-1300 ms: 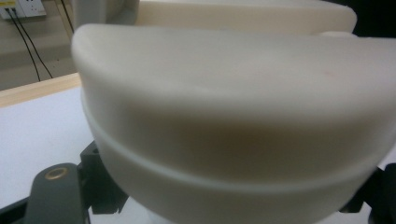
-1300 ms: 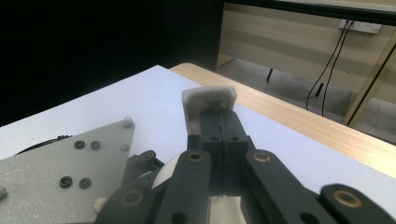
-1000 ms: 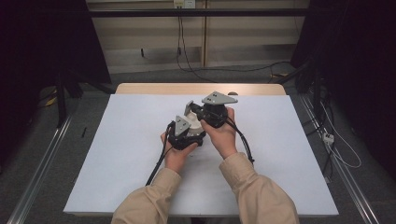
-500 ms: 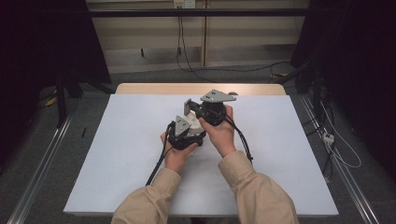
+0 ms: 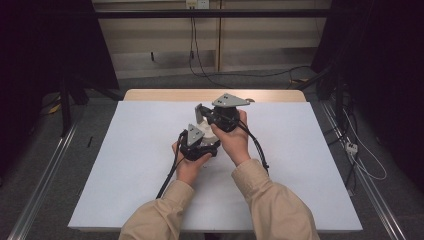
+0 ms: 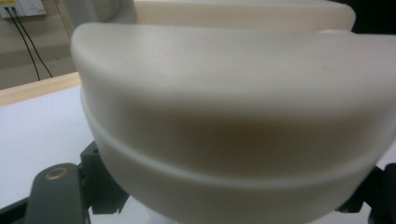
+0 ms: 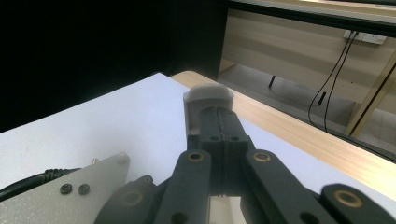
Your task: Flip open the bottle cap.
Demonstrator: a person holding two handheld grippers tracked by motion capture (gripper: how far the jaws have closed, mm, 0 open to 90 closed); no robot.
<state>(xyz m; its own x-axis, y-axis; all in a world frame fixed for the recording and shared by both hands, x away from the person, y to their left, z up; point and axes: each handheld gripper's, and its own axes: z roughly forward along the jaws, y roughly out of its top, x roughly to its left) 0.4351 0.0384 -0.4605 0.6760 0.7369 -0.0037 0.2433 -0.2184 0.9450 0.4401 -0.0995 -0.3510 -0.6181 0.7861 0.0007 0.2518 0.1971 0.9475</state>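
A smooth cream-white rounded object [image 6: 233,116] with a seam around it sits right in front of the left gripper's camera, between its black jaws. From above it shows as a white shape [image 5: 211,131] between the two hands, and my left gripper [image 5: 202,137] is shut on it. My right gripper [image 5: 201,113] is held just above and beyond, pointing left and away. Its pads [image 7: 219,128] are pressed together. A small greyish-white piece [image 7: 208,97] sits at its tips; I cannot tell whether it is pinched.
The white table top [image 5: 125,165] spreads around both hands, with a wooden strip [image 5: 165,95] along its far edge. Black cables [image 5: 170,175] trail from the grippers toward the near side. Dark curtains and floor rails flank the table.
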